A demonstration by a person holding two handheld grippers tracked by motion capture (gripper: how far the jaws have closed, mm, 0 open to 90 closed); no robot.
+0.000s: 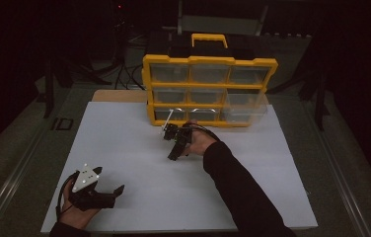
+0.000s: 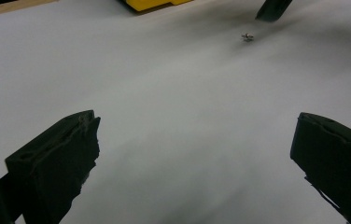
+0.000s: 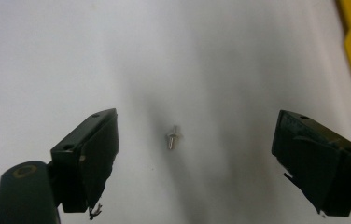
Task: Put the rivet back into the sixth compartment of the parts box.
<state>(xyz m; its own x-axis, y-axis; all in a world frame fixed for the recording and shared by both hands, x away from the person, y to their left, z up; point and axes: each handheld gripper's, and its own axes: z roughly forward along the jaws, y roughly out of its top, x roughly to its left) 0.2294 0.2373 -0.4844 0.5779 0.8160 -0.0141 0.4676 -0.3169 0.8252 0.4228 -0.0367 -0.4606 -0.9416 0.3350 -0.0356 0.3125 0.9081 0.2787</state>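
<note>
Right tongs poised over a small screw; left tongs idle at the near edge.

Nearest, at seven o'clock on the white tabletop (image 1: 124,143), the left tongs (image 1: 117,192) rest with jaws spread wide and empty, parked clear, presumably so the working area stays free. Further out, near centre, the right tongs (image 3: 194,154) hang above the screw (image 3: 174,137), jaws wide apart and bracketing it without touching, judged to be lined up for a pinch. The screw lies flat on the tabletop, its long axis running roughly twelve to six in the right gripper view; which end is the head cannot be told. Beyond, at twelve o'clock, stands the yellow drawer organiser (image 1: 208,91), upright, drawers facing the person.
</note>
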